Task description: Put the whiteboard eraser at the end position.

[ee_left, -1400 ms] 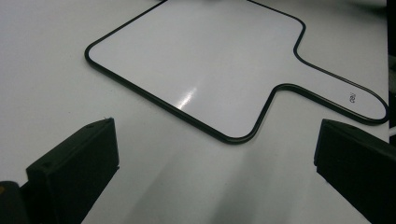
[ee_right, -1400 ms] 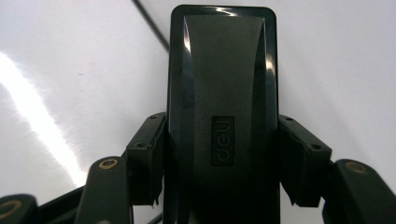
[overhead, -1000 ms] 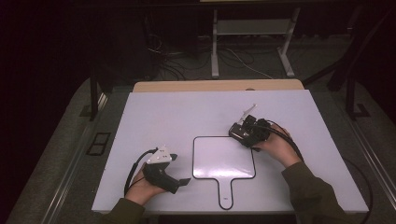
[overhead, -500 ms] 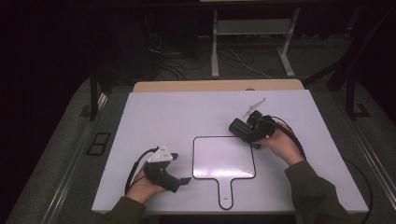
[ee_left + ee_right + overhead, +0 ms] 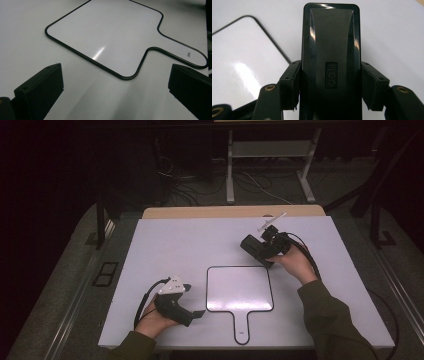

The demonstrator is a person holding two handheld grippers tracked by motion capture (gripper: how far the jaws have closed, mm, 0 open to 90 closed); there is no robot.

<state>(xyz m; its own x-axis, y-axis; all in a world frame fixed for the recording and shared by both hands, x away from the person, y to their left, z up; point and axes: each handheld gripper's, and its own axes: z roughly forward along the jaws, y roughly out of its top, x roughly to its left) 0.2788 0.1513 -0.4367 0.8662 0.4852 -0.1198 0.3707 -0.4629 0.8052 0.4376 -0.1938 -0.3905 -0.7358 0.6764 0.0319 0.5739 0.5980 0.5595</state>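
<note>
A small white board (image 5: 240, 287) with a black rim and a handle lies flat on the near middle of the white table (image 5: 165, 250); it also appears as the board (image 5: 105, 35) and the board (image 5: 237, 67). My right gripper (image 5: 262, 252) hovers above the board's far right corner, shut on a black eraser (image 5: 250, 245). In the right gripper view the eraser (image 5: 330, 50) stands lengthwise between the pads of my right gripper (image 5: 330, 75). My left gripper (image 5: 197, 314) rests on the table left of the board's handle. Its jaws stand wide apart around bare table at my left gripper (image 5: 116, 73).
A wooden strip (image 5: 232, 211) runs along the table's far edge. Beyond it on the dark floor are a metal stand (image 5: 270, 165) and loose cables (image 5: 185, 180). The handle's end lies close to the table's front edge.
My right gripper has risen and drifted toward the far side of the table with the eraser still in it. The left gripper and the board have stayed put.
</note>
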